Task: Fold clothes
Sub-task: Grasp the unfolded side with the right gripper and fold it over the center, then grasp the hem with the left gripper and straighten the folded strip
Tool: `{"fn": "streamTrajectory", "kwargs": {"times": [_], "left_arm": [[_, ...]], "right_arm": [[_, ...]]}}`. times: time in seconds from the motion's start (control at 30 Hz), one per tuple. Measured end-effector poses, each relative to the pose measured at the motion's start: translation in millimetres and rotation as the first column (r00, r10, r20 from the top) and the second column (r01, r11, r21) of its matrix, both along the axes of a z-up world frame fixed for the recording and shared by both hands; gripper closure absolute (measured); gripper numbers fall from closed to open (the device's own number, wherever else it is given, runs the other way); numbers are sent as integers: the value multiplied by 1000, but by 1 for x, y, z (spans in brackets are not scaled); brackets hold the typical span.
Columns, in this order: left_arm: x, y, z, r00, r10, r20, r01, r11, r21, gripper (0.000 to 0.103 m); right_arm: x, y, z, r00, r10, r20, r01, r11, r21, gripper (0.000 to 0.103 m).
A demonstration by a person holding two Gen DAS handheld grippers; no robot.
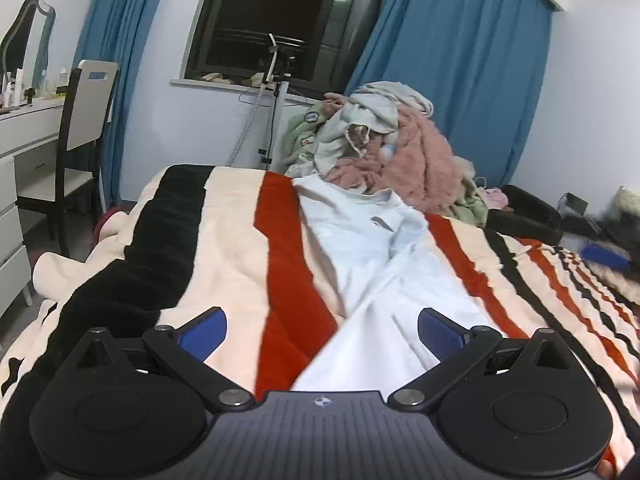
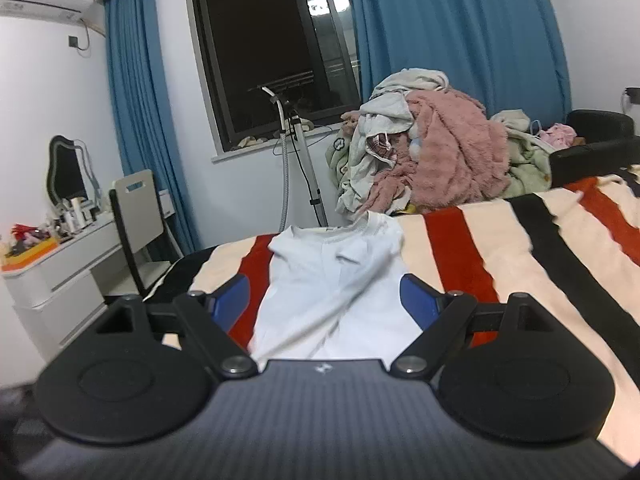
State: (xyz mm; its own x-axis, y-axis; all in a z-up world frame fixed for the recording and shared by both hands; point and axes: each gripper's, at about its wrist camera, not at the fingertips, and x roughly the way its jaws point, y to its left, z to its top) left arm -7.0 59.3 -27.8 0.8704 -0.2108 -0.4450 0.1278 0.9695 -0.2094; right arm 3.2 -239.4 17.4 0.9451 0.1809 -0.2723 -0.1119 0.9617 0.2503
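A white shirt (image 1: pixel 360 248) lies stretched lengthwise on the striped blanket (image 1: pixel 236 240), collar toward the far end. In the left wrist view my left gripper (image 1: pixel 322 330) hovers over the shirt's near part, jaws wide apart, blue pads (image 1: pixel 204 334) bare. In the right wrist view the same shirt (image 2: pixel 340 280) lies straight ahead, partly folded along its length. My right gripper (image 2: pixel 324 300) is open above its near end, with nothing pinched between the pads (image 2: pixel 420 300).
A heap of unfolded clothes (image 1: pixel 384 140), pink, grey and green, sits at the bed's far end below the blue curtains (image 1: pixel 460 60). A garment steamer stand (image 2: pixel 300 152) is by the window. A chair (image 1: pixel 80 120) and dresser (image 1: pixel 24 140) are left of the bed.
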Motion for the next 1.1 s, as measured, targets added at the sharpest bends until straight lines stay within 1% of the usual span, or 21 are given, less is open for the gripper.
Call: {"fn": "streamTrajectory", "kwargs": {"times": [0.07,0.13,0.2,0.23,0.3,0.4,0.47,0.53,0.57,0.6,0.63,0.67,0.73,0.8,0.83,0.87,0.9,0.97,1.07,1.1], "left_arm": [[-4,0,1,1000,-7,-27,6,1000,-11,1],[-7,4,-2,998,5,-65,-8,999,-43,1],[-7,14,-9,991,30,-129,-41,995,-86,2],[-7,19,-13,986,41,-164,-58,993,-102,2],[-7,31,-23,967,79,-241,-113,985,-132,3],[-7,49,-34,937,123,-327,-188,966,-177,5],[-7,58,-43,913,137,-385,-230,951,-206,8],[-6,63,-51,892,141,-430,-252,944,-213,15],[-6,64,-56,881,142,-452,-259,943,-210,21],[-5,64,-59,873,139,-468,-261,943,-206,25],[-5,64,-62,864,138,-484,-263,944,-201,26],[-6,64,-64,857,139,-496,-265,944,-195,28],[-9,61,-66,852,148,-503,-266,949,-172,38],[-11,57,-66,845,162,-510,-262,956,-130,66],[-12,53,-66,844,153,-514,-246,962,-116,73],[-13,50,-65,844,145,-517,-229,968,-102,85],[-14,44,-63,849,140,-509,-209,975,-79,91],[-21,34,-55,873,128,-470,-168,985,-44,97],[-35,17,-36,917,80,-390,-91,996,-11,99],[-43,10,-27,936,55,-347,-59,998,-2,99]], "right_arm": [[-35,-8,-10,1000,1,-10,-1,1000,22,19],[-53,-15,-19,999,-2,-42,3,999,40,19],[-69,-21,-27,997,-8,-77,13,998,65,19],[-73,-26,-28,997,-7,-82,15,995,95,19],[-76,-33,-28,996,-12,-93,24,991,134,19],[-80,-39,-31,996,-32,-78,44,988,151,19],[-78,-42,-34,995,-27,-96,43,985,169,19],[-75,-45,-37,993,-26,-116,48,981,188,19],[-74,-46,-38,992,-26,-121,49,979,198,19],[-74,-48,-39,992,-25,-125,51,977,207,19],[-74,-50,-41,991,-24,-131,52,975,215,19],[-73,-52,-42,990,-22,-138,53,973,222,19],[-71,-53,-45,988,-23,-153,59,971,232,19],[-71,-53,-46,988,-23,-155,60,969,241,19],[-71,-53,-46,988,-21,-152,58,968,245,19],[-72,-54,-45,989,-21,-148,57,967,247,19],[-72,-54,-45,990,-20,-142,56,967,248,19],[-75,-55,-43,992,-21,-128,53,966,252,19],[-80,-60,-39,994,-22,-107,50,963,264,19],[-82,-62,-38,995,-22,-100,48,962,269,19]]}}
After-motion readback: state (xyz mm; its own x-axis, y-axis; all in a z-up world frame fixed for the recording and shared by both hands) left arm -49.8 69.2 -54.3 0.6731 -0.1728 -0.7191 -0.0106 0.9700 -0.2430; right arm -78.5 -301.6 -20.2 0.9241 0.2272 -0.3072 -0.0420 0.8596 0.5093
